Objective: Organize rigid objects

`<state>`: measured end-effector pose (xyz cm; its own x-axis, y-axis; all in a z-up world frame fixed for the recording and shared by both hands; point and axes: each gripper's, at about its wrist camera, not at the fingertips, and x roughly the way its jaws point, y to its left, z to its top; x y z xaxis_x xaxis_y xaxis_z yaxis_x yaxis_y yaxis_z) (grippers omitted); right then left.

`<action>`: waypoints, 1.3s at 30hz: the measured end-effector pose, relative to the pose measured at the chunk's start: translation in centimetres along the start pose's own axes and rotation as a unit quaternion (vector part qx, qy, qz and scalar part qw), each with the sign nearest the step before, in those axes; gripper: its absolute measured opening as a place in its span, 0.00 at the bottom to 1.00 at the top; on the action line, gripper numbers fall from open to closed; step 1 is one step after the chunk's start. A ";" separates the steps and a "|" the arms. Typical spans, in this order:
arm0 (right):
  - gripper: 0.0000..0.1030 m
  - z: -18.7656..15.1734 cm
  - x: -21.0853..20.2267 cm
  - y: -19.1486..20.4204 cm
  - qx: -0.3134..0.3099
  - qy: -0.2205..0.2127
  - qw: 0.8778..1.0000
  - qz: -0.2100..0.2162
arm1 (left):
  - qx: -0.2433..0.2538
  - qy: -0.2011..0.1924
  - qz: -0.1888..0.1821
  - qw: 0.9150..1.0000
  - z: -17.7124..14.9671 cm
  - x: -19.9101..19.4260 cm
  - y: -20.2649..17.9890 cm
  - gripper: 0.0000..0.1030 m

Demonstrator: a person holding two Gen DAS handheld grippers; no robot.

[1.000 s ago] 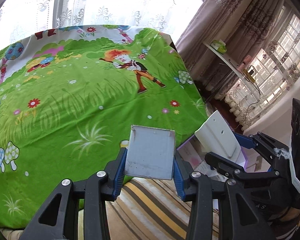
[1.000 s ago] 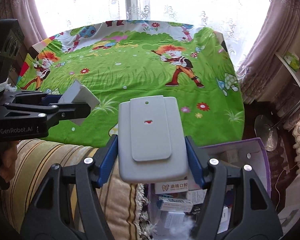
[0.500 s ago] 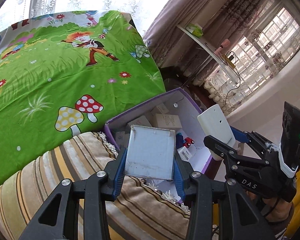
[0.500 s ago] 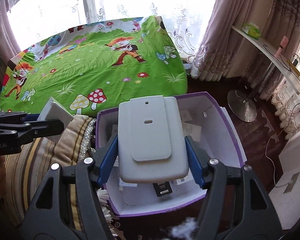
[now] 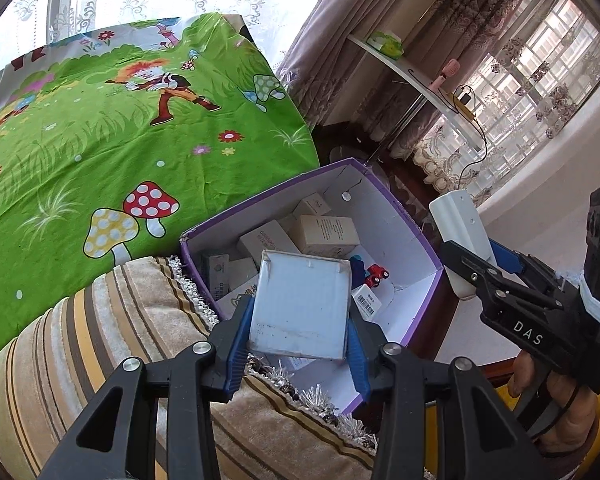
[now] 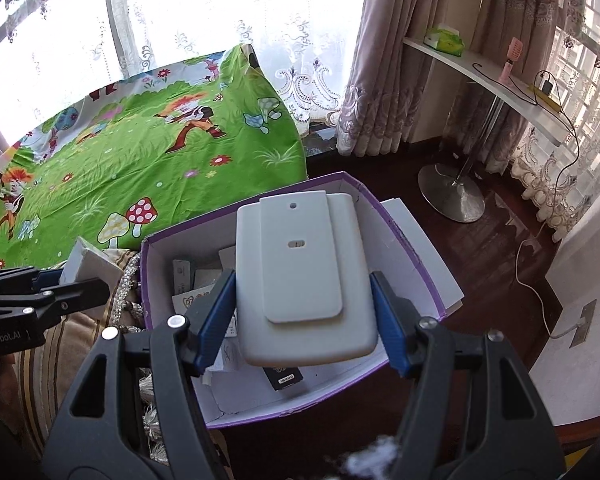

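Both grippers now sit over the purple-rimmed white cardboard box [image 6: 400,236], which fills more of each view than it did half a second ago.

Left gripper [image 5: 300,332]: blue pads closed against the two side edges of a flat white square box with scuffed corners [image 5: 300,304], held above the near end of the cardboard box beside the striped beige fringed cushion [image 5: 100,344]. Right gripper [image 6: 304,312]: pads closed on a pale grey rounded plastic case with a raised centre panel [image 6: 304,280], held above the box interior. The held items hide much of the contents; small white cartons [image 5: 324,236], a red toy car [image 5: 374,274] and a black item [image 6: 284,376] show only in part, and their print is too small to read. The green cartoon-print sheet [image 5: 100,140] lies behind.
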<state>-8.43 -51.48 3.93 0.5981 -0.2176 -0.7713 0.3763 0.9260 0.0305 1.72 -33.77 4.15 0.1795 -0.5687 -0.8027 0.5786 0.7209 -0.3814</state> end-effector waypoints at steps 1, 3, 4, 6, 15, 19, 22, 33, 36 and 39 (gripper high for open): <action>0.67 0.0 0.1 0.1 0.000 0.000 1.000 0.001 | 0.001 0.001 0.001 1.000 0.0 0.1 -0.1 0.42; 0.67 0.1 0.3 0.2 0.001 0.002 1.000 0.001 | 0.000 0.004 0.000 1.000 0.0 0.4 -0.1 0.43; 0.67 0.1 0.3 0.3 -0.001 0.003 1.000 0.000 | 0.001 0.006 -0.002 1.000 0.0 0.5 -0.1 0.43; 0.72 0.0 0.2 0.5 -0.004 0.002 1.000 -0.002 | 0.000 0.010 -0.001 1.000 0.0 0.6 -0.2 0.46; 0.80 -0.3 -1.0 1.4 -0.005 -0.007 1.000 0.001 | -0.025 0.045 -0.022 0.998 -2.0 1.0 -0.1 0.62; 0.80 -1.4 -1.7 1.8 -0.011 -0.005 1.000 0.003 | -0.021 0.050 -0.013 0.998 -3.2 0.8 -0.2 0.65; 0.80 -2.1 -2.0 1.8 -0.013 -0.001 1.000 0.000 | -0.003 0.050 0.001 0.999 -3.8 0.7 -0.8 0.68; 0.80 -2.6 -1.6 1.5 -0.009 0.005 1.000 -0.008 | 0.023 0.053 0.023 0.998 -4.2 1.5 -1.8 0.74; 0.80 -2.7 -1.5 1.6 -0.007 0.007 1.000 -0.006 | 0.023 0.052 0.022 0.998 -4.2 1.6 -1.8 0.74; 0.80 -2.7 -1.5 1.5 -0.008 0.007 1.000 -0.005 | 0.022 0.052 0.021 0.998 -4.2 1.6 -1.8 0.74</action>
<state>-10.73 -48.91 3.42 0.5844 -0.2226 -0.7803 0.3714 0.9284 0.0133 -2.39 -34.30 1.63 0.1216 -0.4926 -0.8617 0.6075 0.7235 -0.3279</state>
